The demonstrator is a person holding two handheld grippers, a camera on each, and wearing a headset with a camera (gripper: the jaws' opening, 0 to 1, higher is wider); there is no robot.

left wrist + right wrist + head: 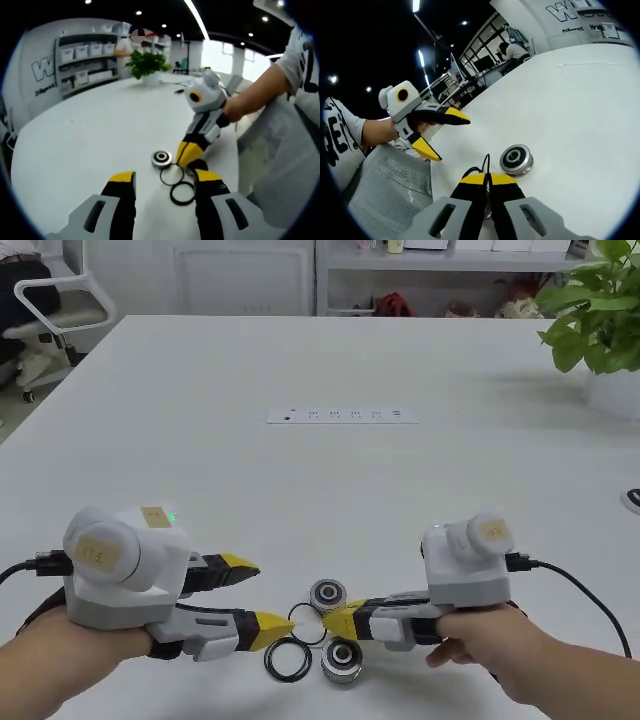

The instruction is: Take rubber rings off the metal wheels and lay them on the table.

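Right gripper (pixel 328 621) pinching rubber ring (pixel 485 162), wheel (pixel 328 593) at its 1 o'clock; left gripper (pixel 274 595) wide. Ring likely light, floppy: pinch band

The left gripper (pixel 268 597) and right gripper (pixel 328 621): pale grey, yellow-tipped black jaws; rubber rings (pixel 288 660) black, metal wheels (pixel 328 594) silver, table (pixel 350 480) white, two-o'clock plant (pixel 600 310) green.

Far ahead of the left gripper's (pixel 165 176) fingers, off to their left, we read a large "W" on the wall (pixel 30 97), with "Diligent" starting a smaller line beneath it. The letters on the person's shirt (pixel 337 137), left of the right gripper's (pixel 487 177) fingers, we cannot make out.
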